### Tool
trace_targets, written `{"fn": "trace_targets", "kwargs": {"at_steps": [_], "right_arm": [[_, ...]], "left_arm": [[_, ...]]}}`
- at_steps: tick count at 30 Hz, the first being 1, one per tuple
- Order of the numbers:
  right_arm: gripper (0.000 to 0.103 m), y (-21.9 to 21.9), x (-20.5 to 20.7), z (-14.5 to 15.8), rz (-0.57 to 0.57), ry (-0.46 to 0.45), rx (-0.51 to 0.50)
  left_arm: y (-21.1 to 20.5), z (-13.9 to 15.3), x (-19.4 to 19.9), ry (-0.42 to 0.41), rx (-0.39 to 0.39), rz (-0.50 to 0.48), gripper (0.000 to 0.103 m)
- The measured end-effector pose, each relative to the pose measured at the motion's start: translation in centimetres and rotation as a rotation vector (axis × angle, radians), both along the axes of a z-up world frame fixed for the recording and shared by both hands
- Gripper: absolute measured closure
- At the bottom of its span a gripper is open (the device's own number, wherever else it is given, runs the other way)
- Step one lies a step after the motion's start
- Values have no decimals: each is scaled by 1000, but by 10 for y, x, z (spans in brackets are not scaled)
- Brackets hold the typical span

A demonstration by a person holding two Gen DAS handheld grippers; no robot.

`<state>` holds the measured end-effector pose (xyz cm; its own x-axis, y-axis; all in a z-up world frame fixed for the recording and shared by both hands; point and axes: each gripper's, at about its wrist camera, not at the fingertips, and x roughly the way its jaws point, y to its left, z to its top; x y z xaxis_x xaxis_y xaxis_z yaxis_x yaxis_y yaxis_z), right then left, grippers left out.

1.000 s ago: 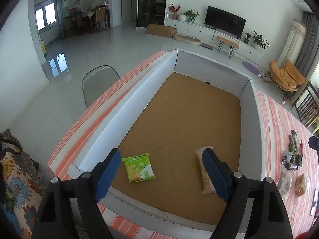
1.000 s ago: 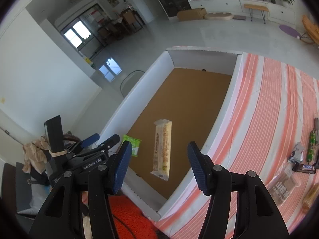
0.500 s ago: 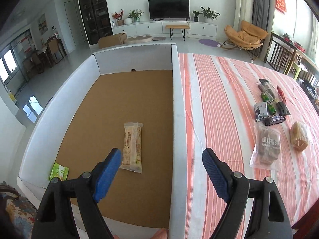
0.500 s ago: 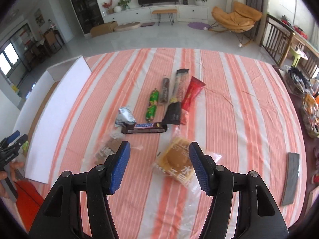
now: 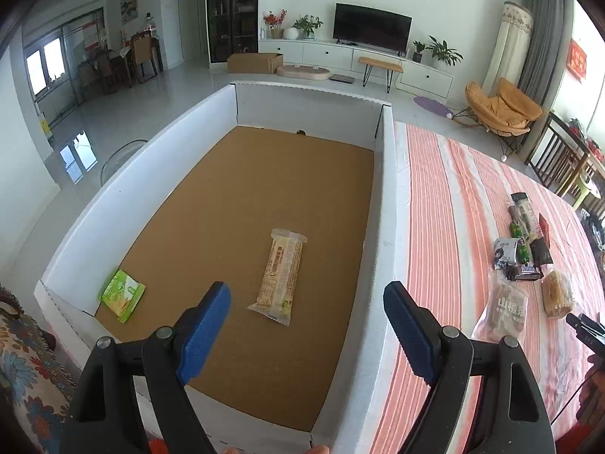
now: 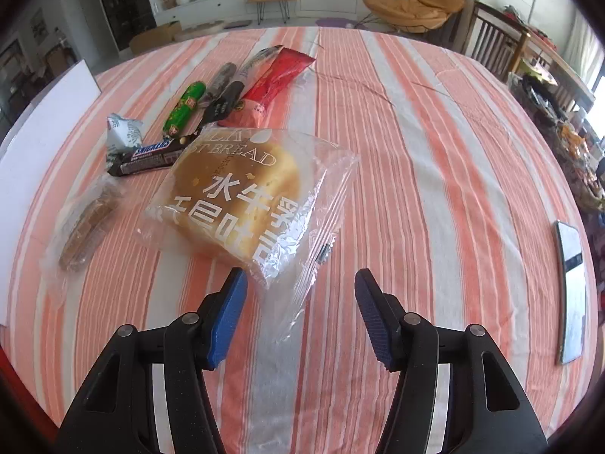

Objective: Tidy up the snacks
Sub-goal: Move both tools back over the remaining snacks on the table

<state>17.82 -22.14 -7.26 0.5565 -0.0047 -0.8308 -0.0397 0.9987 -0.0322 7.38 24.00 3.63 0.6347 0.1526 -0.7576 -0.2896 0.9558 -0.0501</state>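
The right gripper (image 6: 300, 314) points steeply down over the striped tablecloth (image 6: 416, 174), its jaws closing a little but still apart, with only the loose plastic end of the bread packet (image 6: 242, 196) between the blue pads (image 6: 227, 317); nothing is pinched. The left gripper (image 5: 306, 335) hangs wide apart and empty, tilted down over the near end of the big white-walled box (image 5: 385, 227).

Around them is a bright living room: pale floor, a TV (image 5: 372, 28) on a long white cabinet, an orange lounge chair (image 5: 499, 108).

Inside the box, on its brown cardboard floor, lie 2 snacks: a long cream wafer pack (image 5: 281, 276) near the middle and a small green pack (image 5: 123, 295) in the near left corner. The remaining snacks cluster on the cloth: a Snickers bar (image 6: 145, 157), a green sausage (image 6: 183, 108), a red packet (image 6: 272, 87).

1 second ago the right gripper looked into the box; it has since swung across to the bread. The left has turned right, so the cloth now shows beside the box.
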Motion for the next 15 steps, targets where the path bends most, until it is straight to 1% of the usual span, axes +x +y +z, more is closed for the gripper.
{"fn": "trace_targets", "kwargs": {"at_steps": [2,3,4,6,7,8,9,11,15], "right_arm": [[39,0,-4,10,-4,-59,-3],[39,-2,-11,15,1,-77,18],[39,-4,-19,19,5,-93,38],[38,-8,-39,22,8,-124,64],[37,-8,-48,22,10,-138,74],[35,-8,-56,20,13,-144,81],[35,-7,-61,17,20,-142,87],[35,0,-62,10,45,-118,103],[35,17,-63,-2,89,-93,79]], "left_arm": [[-15,17,-15,-70,40,-2,19],[-24,25,-22,-103,51,-14,15],[-34,32,-28,-135,51,-31,8],[-58,38,-38,-187,28,-79,0],[-72,38,-40,-196,10,-110,0],[-85,33,-39,-185,-11,-145,0],[-100,26,-35,-157,-39,-185,0],[-128,0,-24,-84,-74,-252,0],[-174,-60,-2,36,-31,-317,0]]}}
